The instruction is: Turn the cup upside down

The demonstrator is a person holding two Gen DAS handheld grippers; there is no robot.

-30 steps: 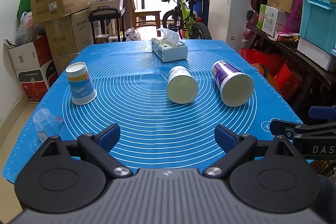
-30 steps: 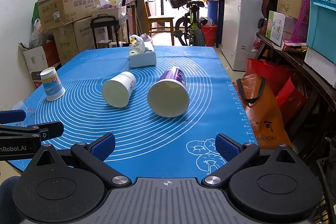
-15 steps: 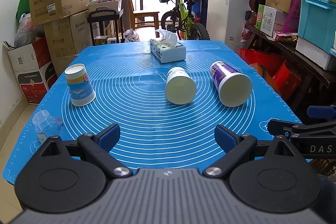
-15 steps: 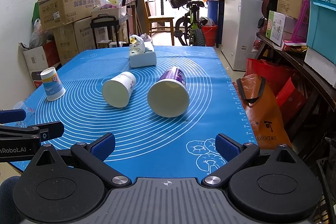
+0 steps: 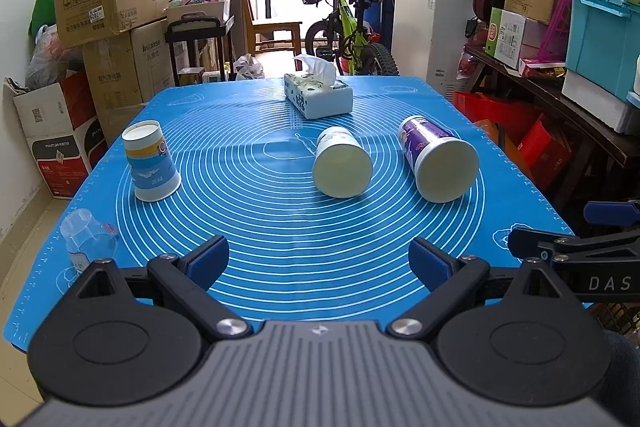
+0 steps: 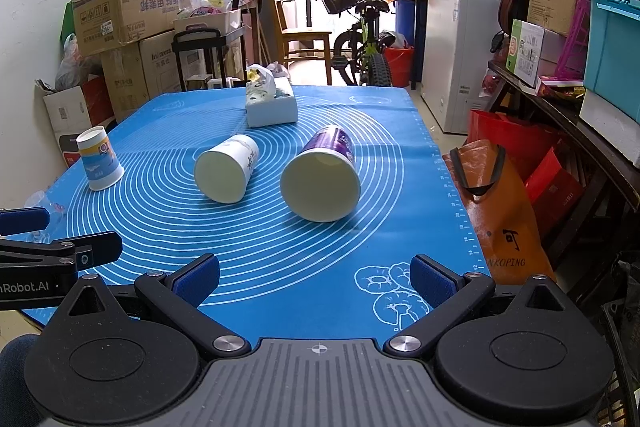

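A white paper cup (image 5: 342, 165) (image 6: 227, 169) lies on its side mid-mat, mouth toward me. A purple paper cup (image 5: 438, 161) (image 6: 323, 181) lies on its side to its right, mouth toward me. A blue-and-yellow cup (image 5: 151, 163) (image 6: 99, 159) stands upside down at the left. A small clear plastic cup (image 5: 86, 237) stands upside down near the mat's front left corner. My left gripper (image 5: 318, 261) is open and empty above the mat's front edge. My right gripper (image 6: 316, 281) is open and empty above the front right of the mat.
A tissue box (image 5: 318, 95) (image 6: 271, 105) sits at the back of the blue mat (image 5: 280, 227). Stacked cardboard boxes (image 5: 108, 11) stand left of the table. An orange bag (image 6: 494, 211) and cluttered shelves (image 6: 568, 115) are on the right. A bicycle (image 5: 348, 31) stands behind.
Both grippers stay open. The left wrist view has shifted slightly, with the cups a little nearer its centre. The cups have not moved.
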